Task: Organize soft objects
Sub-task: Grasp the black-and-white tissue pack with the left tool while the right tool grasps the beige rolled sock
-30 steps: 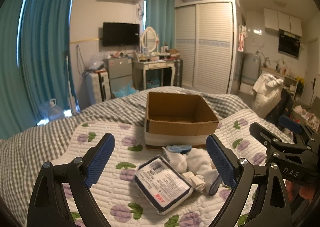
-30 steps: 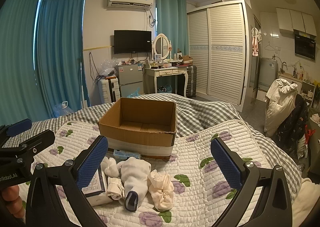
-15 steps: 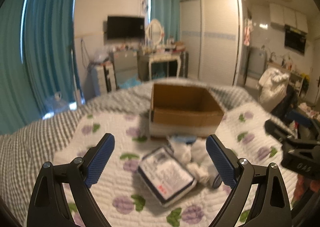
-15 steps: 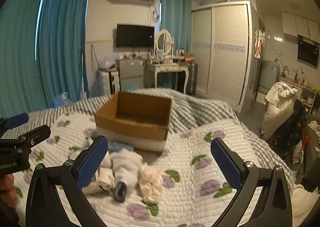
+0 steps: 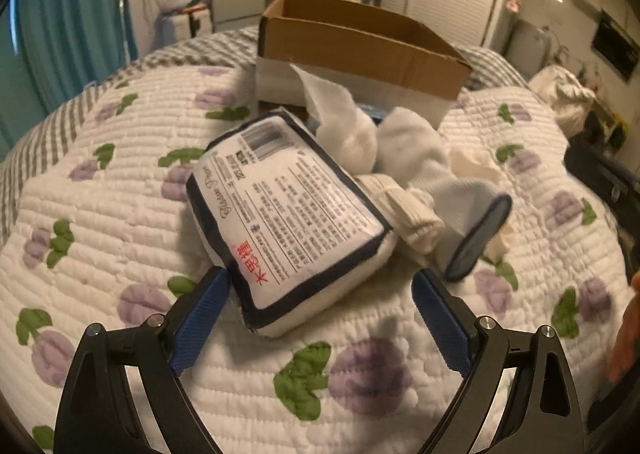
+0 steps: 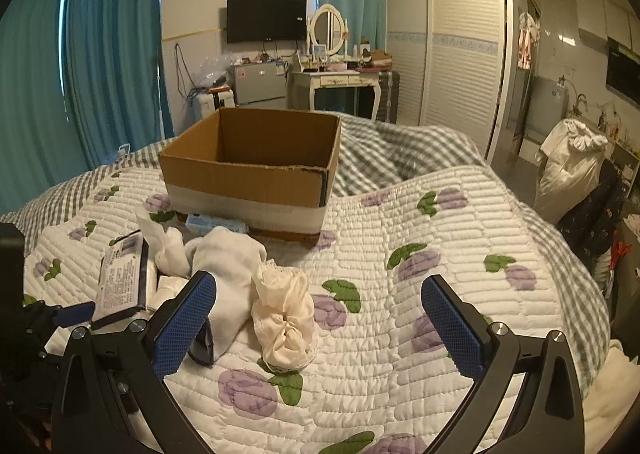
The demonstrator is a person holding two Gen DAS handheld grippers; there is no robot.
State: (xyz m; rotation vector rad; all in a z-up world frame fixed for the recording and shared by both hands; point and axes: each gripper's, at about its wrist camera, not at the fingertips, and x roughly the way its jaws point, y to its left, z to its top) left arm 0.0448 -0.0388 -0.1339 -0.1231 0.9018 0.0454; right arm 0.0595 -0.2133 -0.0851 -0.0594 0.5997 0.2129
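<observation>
The quilt (image 5: 120,214) covered the bed, and over the last second the left gripper (image 5: 320,314) had dropped from a raised view of the room to just above it. The cardboard box (image 6: 256,166) stood open at the far side of the pile, with nothing visible inside, so the sorting looked barely begun.

The wipes pack (image 5: 288,214) now filled the left view, its near corner lying between the wide-spread jaws; the left pad sat just beside its edge, and whether it touched could not be told. That suggested the pack was the 1st item to go into the box. The left gripper held nothing.

The right gripper (image 6: 320,318) had moved little; it hovered wide open and empty near the white sock (image 6: 232,266) and the cream sock bundle (image 6: 284,318). A small blue packet (image 6: 216,224) lay against the box's base.
</observation>
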